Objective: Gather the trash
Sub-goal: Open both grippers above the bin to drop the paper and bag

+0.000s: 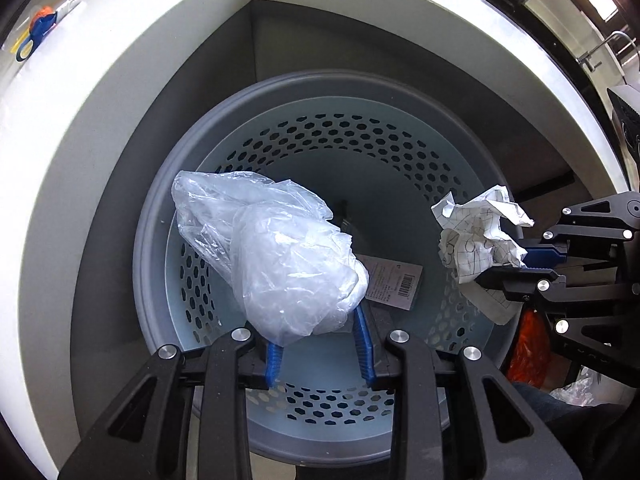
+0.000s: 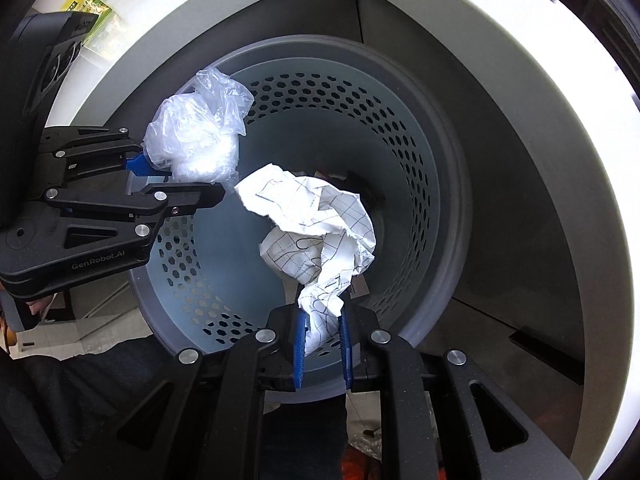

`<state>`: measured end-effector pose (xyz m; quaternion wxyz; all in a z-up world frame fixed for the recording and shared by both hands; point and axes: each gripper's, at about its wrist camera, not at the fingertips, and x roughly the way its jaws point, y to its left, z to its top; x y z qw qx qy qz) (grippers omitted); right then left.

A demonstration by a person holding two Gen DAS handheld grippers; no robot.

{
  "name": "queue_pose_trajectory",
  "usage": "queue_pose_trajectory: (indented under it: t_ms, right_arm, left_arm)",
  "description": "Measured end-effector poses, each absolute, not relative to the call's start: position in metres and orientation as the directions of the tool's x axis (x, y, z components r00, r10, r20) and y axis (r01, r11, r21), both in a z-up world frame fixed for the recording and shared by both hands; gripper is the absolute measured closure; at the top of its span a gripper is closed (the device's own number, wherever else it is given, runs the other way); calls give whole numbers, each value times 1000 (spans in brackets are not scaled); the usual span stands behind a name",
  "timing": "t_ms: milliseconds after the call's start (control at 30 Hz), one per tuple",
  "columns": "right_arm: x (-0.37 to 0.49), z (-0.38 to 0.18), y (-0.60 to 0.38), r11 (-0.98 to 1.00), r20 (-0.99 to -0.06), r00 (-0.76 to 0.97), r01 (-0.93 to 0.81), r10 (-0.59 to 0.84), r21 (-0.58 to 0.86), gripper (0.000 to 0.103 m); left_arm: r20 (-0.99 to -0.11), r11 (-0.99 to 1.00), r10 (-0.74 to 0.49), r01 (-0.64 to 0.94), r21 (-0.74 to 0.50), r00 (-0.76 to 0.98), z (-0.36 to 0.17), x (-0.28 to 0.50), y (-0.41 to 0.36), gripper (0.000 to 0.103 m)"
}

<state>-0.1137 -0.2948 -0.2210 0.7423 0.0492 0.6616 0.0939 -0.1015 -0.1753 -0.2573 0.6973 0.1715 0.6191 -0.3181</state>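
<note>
A grey perforated trash bin [image 1: 160, 240] stands open below both grippers; it also shows in the right wrist view [image 2: 440, 184]. My left gripper [image 1: 320, 340] holds a crumpled clear plastic bag [image 1: 280, 256] over the bin mouth; the bag also shows in the right wrist view [image 2: 196, 136]. My right gripper [image 2: 322, 344] is shut on a crumpled sheet of gridded white paper [image 2: 320, 224], held over the bin. In the left wrist view the right gripper [image 1: 516, 264] comes in from the right with the paper [image 1: 476, 236]. A labelled tag [image 1: 394, 280] lies at the bin's bottom.
The bin stands in a corner under a white counter edge [image 1: 80, 152]. Blue-handled scissors [image 1: 36, 36] lie on the counter at the far left. An orange item [image 1: 528, 348] lies on the floor to the right of the bin. A yellow-green packet [image 2: 92, 12] lies on the counter.
</note>
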Motion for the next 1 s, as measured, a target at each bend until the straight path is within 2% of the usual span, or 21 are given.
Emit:
queue_pose_trajectory:
  t_ms: [1000]
  right_arm:
    - [-113,-239,-286,981,-981,67,-93,180,173,87]
  left_arm:
    - [-974,737,-223,660,-146,32,-254,-100,-172,72]
